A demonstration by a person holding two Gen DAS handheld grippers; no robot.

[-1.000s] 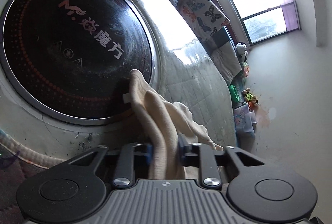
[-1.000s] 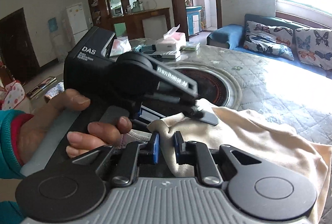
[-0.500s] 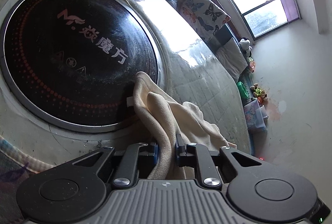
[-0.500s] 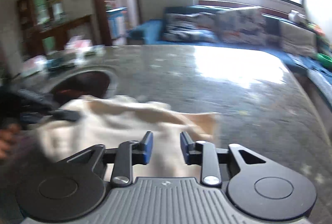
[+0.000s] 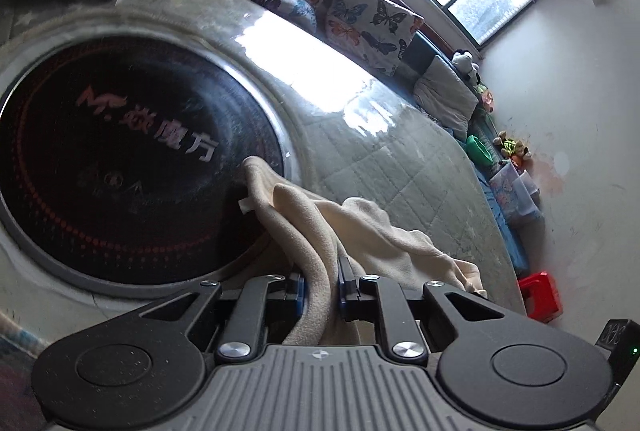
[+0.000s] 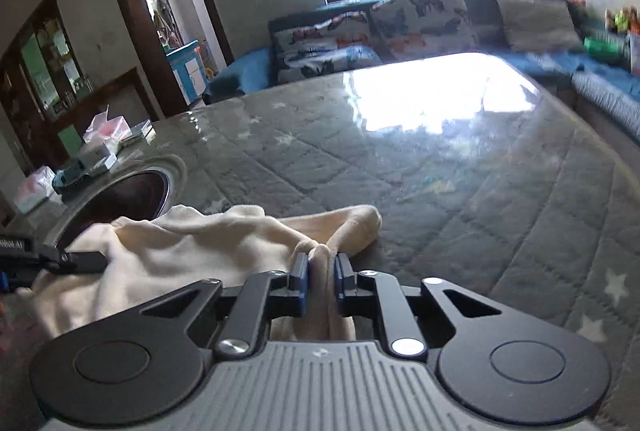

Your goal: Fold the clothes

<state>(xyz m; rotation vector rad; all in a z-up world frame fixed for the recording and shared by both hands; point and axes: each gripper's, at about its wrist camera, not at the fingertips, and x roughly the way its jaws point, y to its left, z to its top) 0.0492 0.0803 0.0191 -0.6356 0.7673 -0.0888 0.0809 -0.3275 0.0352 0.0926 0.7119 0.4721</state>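
Observation:
A cream garment (image 5: 360,227) lies bunched on the table beside the round black cooktop (image 5: 120,159). My left gripper (image 5: 320,271) is shut on a thick fold of it, and the cloth rises over the cooktop's rim. In the right wrist view the same garment (image 6: 200,251) spreads to the left. My right gripper (image 6: 320,263) has its jaws closing, with a bunched edge of the cloth pinched between the blue pads. A finger of the left gripper (image 6: 80,262) shows at the cloth's left end.
The table (image 6: 440,171) has a grey quilted cover under glossy glass. Tissue boxes and small items (image 6: 108,129) sit at its far left end. A sofa with butterfly cushions (image 6: 400,19) runs behind it. A red stool (image 5: 540,295) stands on the floor by the wall.
My right gripper swung right, away from the left hand, opened briefly and closed on the garment's right end. The left gripper rolled a little, still holding its fold.

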